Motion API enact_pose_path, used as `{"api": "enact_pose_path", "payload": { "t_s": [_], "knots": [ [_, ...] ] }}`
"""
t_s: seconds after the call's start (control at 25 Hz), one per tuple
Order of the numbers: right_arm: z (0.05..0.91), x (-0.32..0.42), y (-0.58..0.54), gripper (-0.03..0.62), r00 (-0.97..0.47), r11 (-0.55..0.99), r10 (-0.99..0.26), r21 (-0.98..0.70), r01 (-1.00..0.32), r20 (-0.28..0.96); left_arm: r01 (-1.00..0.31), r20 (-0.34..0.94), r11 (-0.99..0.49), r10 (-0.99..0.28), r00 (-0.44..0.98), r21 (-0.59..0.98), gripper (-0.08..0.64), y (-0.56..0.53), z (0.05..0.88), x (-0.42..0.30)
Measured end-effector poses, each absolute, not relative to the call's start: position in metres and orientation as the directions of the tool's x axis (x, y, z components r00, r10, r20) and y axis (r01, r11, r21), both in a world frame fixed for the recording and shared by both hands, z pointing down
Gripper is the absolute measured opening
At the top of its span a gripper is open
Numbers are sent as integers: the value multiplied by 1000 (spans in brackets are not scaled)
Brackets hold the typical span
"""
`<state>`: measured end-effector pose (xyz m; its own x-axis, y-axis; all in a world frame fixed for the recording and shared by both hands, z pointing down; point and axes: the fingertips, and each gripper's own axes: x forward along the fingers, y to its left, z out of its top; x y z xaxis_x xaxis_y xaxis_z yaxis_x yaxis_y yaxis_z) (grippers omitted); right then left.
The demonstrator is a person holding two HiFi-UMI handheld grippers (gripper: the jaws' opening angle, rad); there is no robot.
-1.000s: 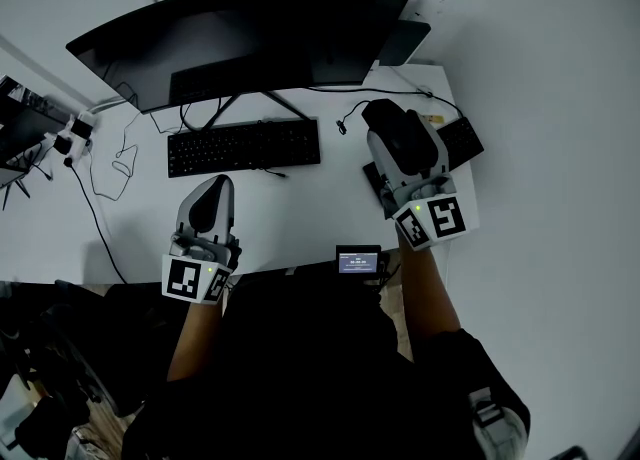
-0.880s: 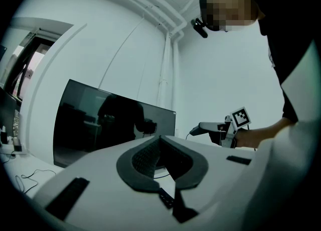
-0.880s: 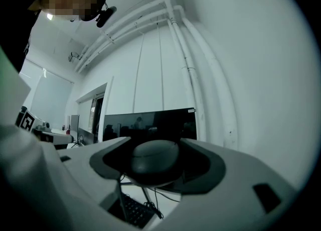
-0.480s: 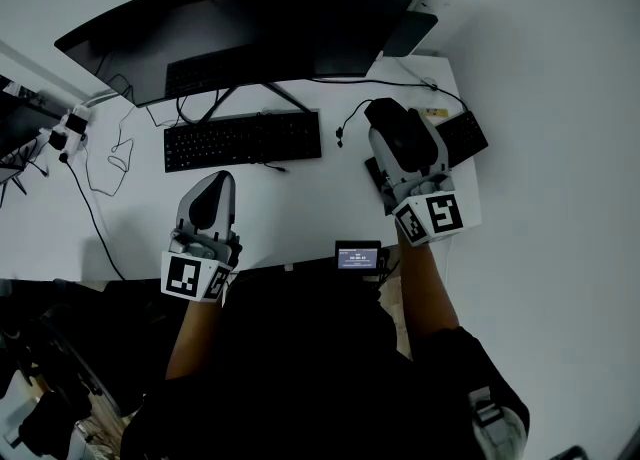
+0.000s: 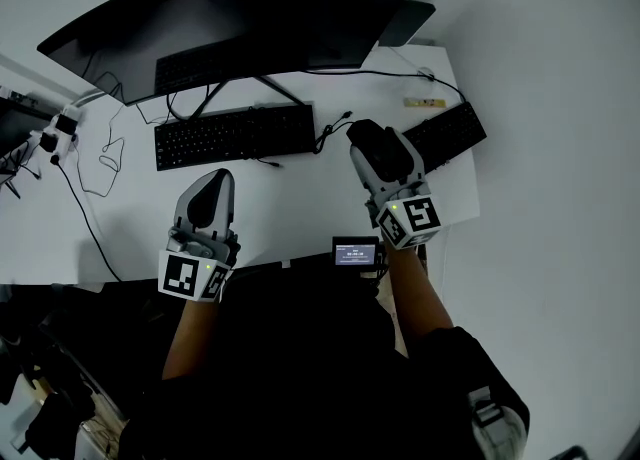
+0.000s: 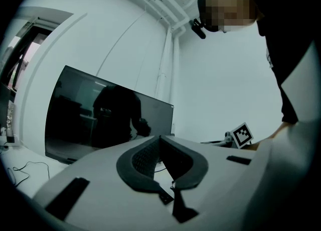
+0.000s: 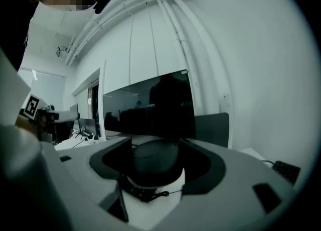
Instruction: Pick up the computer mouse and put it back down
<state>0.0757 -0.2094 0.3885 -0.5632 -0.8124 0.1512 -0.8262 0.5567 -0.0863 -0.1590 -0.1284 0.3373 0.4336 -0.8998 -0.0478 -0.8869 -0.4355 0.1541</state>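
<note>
The dark computer mouse (image 7: 153, 162) sits between the jaws of my right gripper (image 7: 150, 175), which is shut on it. In the head view the right gripper (image 5: 375, 146) holds the mouse (image 5: 362, 131) over the white desk (image 5: 300, 213), right of the keyboard (image 5: 235, 135). Its thin cable (image 5: 335, 126) curls off to the left. My left gripper (image 5: 212, 183) hovers over the desk's front left part, shut, with nothing between its jaws (image 6: 161, 139).
A wide curved monitor (image 5: 230, 18) stands at the back of the desk. A second black keypad (image 5: 447, 133) lies at the right edge, with a small strip (image 5: 424, 102) behind it. A small screen device (image 5: 357, 253) sits at the front edge. Loose cables (image 5: 100, 163) lie left.
My right gripper has moved left and toward me with the mouse, uncovering the black keypad at the right. The left gripper has stayed where it was.
</note>
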Motion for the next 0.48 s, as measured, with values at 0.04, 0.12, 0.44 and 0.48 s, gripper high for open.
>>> {"api": "enact_pose_path", "payload": {
  "t_s": [0.04, 0.12, 0.44, 0.48],
  "knots": [
    [400, 77, -207, 305, -560, 552, -810, -93, -828, 175, -885, -46, -438, -899, 436, 155, -5, -129, 339, -158],
    [422, 81, -203, 305, -553, 544, -805, -105, -833, 217, -882, -40, -444, -896, 443, 157, -5, -130, 342, -157],
    [489, 88, -187, 305, -545, 533, -766, -136, -835, 342, -865, 3, -469, -879, 477, 180, -5, -134, 363, -147],
    [497, 88, -185, 305, -546, 535, -758, -139, -834, 356, -861, 8, -474, -875, 484, 183, -6, -135, 366, -145]
  ]
}}
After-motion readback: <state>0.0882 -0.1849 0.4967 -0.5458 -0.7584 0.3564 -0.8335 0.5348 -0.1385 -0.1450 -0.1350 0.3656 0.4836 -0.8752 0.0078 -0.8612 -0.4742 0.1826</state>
